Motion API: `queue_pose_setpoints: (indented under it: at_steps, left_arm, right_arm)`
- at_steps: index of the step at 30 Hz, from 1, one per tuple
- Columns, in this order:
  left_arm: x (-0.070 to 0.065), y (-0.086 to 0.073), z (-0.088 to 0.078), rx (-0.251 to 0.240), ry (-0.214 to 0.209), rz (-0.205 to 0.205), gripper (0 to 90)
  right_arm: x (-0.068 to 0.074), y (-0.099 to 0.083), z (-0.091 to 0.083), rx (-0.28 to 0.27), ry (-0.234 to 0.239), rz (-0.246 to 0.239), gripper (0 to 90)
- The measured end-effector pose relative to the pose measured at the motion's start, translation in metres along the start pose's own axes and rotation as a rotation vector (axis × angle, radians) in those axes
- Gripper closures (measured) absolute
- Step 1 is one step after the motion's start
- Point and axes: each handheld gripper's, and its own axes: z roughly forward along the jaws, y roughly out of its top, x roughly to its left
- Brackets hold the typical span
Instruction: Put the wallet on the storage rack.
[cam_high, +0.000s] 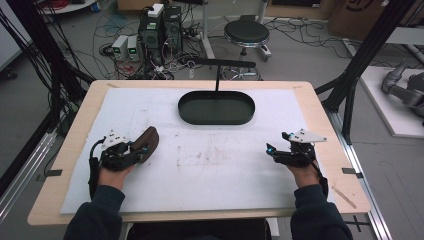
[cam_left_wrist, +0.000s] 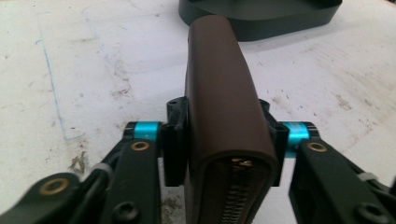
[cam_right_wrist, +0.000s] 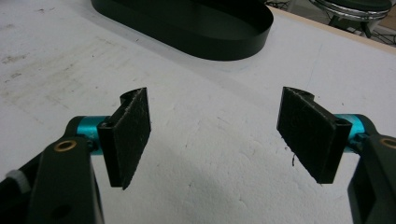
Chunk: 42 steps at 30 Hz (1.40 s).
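- The left claw (cam_left_wrist: 223, 140) is pinching a brown zippered pouch (cam_left_wrist: 219, 98) over the tabletop (cam_high: 215, 165), near the black oval tray (cam_high: 216, 108).
- The right claw (cam_right_wrist: 219, 140) is hovering spread, gripping nothing.

Open tongs (cam_right_wrist: 215, 135) over white mat (cam_right_wrist: 210, 186), near black tray (cam_right_wrist: 210, 42)

Grey floor (cam_high: 300, 55) beyond the counter (cam_high: 70, 145), strewn with loose cables (cam_high: 115, 25). Two computer towers (cam_high: 161, 27) stand on it, a round black stool (cam_high: 246, 33) beside them. Black frame struts (cam_high: 367, 47) rise at right. Lighting even.
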Motion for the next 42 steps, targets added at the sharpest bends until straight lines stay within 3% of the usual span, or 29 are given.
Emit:
queue_pose_setpoints:
  at_steps: [2,7,15,19,22,27,37,42]
  left_arm:
    - [0.002,0.003,-0.001,-0.01,-0.011,-0.023,64.2]
    - [0.001,0.019,0.004,-0.041,-0.037,-0.014,64.6]
    - [-0.016,0.067,0.029,-0.101,-0.119,0.044,64.8]
    - [-0.025,0.095,0.057,-0.086,-0.181,0.087,64.8]
    - [-0.03,0.113,0.08,-0.096,-0.224,0.085,64.8]
    - [-0.039,0.132,0.119,-0.064,-0.247,0.099,64.7]
    - [-0.052,0.142,0.194,0.01,-0.321,0.088,64.5]
    - [-0.056,0.14,0.223,0.03,-0.358,0.051,64.4]
  right_arm:
    - [-0.001,0.0,-0.001,0.0,-0.003,0.001,26.2]
    - [-0.003,0.0,-0.002,-0.009,-0.008,0.006,26.2]
    - [-0.003,0.002,-0.002,-0.017,-0.002,0.007,26.3]
    - [-0.004,0.002,-0.003,-0.019,0.002,0.009,26.3]
    - [-0.004,0.002,-0.003,-0.021,0.003,0.01,26.2]
    - [-0.006,0.001,-0.003,-0.021,0.004,0.01,26.2]
    - [-0.009,-0.001,-0.004,-0.021,-0.005,0.013,26.2]
    - [-0.009,-0.001,-0.006,-0.023,-0.007,0.015,26.3]
